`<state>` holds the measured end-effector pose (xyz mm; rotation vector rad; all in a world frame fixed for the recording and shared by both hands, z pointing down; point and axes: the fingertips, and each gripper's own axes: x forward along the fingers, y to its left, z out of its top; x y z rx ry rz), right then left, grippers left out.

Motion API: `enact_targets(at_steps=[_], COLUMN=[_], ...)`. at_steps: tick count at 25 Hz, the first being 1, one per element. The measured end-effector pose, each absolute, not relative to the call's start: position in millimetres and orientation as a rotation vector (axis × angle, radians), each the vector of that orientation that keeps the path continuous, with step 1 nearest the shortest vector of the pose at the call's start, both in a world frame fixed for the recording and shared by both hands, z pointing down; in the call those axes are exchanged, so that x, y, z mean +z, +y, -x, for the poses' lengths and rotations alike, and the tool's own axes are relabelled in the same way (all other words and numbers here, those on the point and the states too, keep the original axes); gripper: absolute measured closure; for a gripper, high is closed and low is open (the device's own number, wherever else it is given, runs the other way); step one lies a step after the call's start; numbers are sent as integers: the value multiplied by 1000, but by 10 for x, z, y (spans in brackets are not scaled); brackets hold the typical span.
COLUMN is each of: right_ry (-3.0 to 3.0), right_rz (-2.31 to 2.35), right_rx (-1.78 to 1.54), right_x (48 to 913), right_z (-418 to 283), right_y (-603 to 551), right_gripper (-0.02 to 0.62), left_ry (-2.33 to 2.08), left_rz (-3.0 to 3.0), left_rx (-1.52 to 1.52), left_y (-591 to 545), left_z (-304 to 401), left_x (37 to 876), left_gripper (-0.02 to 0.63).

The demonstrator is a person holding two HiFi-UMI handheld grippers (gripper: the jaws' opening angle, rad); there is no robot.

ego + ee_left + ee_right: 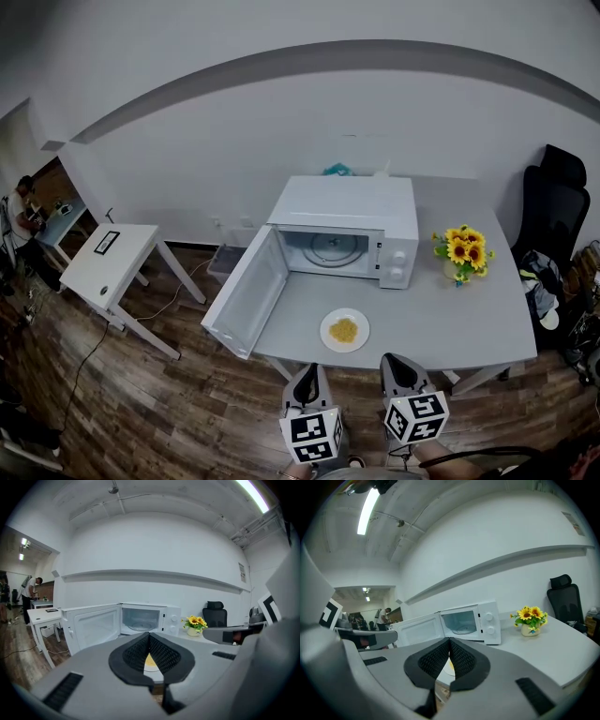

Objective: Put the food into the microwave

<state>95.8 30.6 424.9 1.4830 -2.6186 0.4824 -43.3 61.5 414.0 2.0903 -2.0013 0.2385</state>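
Just beyond the clenched, empty fingers of the left gripper (307,371) and right gripper (399,361), a plate of food (344,330) sits on the bench (469,319) before the open microwave (347,220).

On the table (450,319), food plate (344,330) before microwave (347,211), flowers (461,251) at right

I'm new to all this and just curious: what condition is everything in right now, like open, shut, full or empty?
Microwave door: swung wide open.
Microwave: empty inside.
Plate: on table, holding yellow food.
Left claw: shut, empty.
Right claw: shut, empty.
Sunflower vase: upright.
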Motion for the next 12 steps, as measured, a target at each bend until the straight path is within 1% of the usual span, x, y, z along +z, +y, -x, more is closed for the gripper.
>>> enact_targets(at_steps=[6,12], right_ry=[-2634,-2610], right_rz=[-1475,-1491], right_rx=[424,426], right_x=[4111,4117], right_z=[-727,-614], right_y=[-96,-447], right_gripper=[580,580], left_ry=[-2019,-1984], left_rz=[-2093,-2109], left_rx=[192,201], left_y=[186,-180], left_z=[648,722], left_x=[4036,4067], left_gripper=[609,609])
